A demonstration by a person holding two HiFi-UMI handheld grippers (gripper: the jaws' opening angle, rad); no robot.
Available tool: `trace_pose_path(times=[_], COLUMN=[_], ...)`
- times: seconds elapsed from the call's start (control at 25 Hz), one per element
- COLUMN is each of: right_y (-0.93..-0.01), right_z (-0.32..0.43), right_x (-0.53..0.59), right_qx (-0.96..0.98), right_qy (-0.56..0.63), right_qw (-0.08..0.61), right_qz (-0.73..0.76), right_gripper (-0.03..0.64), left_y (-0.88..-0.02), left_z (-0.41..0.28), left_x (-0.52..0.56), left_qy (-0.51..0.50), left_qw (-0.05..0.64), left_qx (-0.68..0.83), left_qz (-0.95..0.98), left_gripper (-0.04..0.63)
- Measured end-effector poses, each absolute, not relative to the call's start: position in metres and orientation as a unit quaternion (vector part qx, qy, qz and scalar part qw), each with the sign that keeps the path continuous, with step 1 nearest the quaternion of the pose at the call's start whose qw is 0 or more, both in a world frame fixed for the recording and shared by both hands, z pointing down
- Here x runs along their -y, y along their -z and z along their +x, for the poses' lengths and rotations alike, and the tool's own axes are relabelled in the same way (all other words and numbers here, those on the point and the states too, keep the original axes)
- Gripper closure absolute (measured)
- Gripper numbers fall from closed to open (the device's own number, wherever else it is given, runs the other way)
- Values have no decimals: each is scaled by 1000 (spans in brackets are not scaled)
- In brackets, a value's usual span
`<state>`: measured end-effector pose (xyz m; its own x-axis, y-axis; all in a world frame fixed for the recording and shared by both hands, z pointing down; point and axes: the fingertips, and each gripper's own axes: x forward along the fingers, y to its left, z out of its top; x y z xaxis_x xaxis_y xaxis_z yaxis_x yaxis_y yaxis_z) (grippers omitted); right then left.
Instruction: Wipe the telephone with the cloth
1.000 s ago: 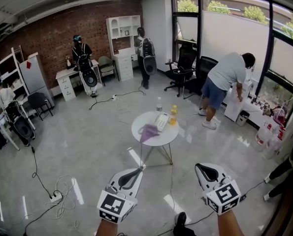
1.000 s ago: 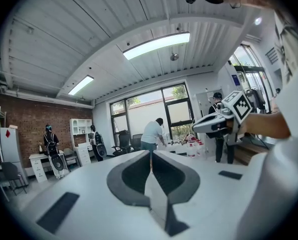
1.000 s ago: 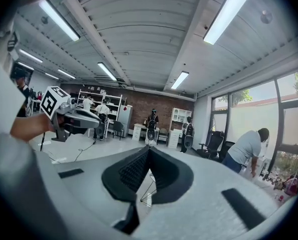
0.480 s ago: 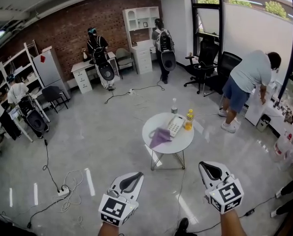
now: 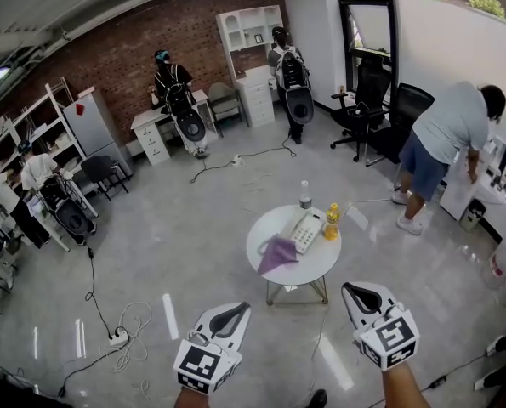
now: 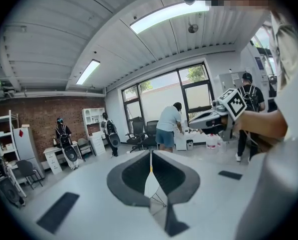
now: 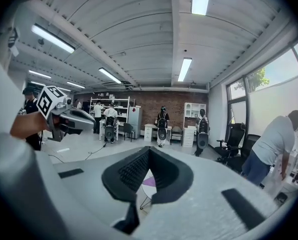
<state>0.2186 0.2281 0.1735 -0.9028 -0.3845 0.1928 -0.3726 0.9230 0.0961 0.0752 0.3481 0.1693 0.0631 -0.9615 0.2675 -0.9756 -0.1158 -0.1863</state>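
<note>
Head view: one round bench (image 5: 317,258) carries one telephone (image 5: 304,230), one purple cloth (image 5: 277,253) just beside it, one clear bottle (image 5: 304,194) and one yellow bottle (image 5: 331,222). Left gripper (image 5: 240,307) and right gripper (image 5: 355,290) hang well short of the bench.
Left gripper view: fingers (image 6: 131,176) pressed together, empty.
Right gripper view: fingers (image 7: 131,171) together, empty.

Round white table (image 5: 305,269): purple cloth (image 5: 276,253) laid at 8 o'clock, white telephone (image 5: 304,230) just beside it at centre; yellow bottle (image 5: 331,222) placed at 2 o'clock, clear bottle (image 5: 304,195) at 12. Left gripper (image 5: 235,310) and right gripper (image 5: 361,293) are held closed, well apart from it.
</note>
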Motion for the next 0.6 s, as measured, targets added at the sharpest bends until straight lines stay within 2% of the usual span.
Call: trace_pose_path(times=[0.6], right_y=[-198], right_z=[191], right_x=[-137], right_qx=[974], right_qy=[14], right_qw=[118], right_qz=[190], right_gripper=[624], left_y=[-177], left_z=[47], left_x=[-236], left_qy=[-166], left_qw=[15], left_qx=[657], left_qz=[736], left_gripper=[580])
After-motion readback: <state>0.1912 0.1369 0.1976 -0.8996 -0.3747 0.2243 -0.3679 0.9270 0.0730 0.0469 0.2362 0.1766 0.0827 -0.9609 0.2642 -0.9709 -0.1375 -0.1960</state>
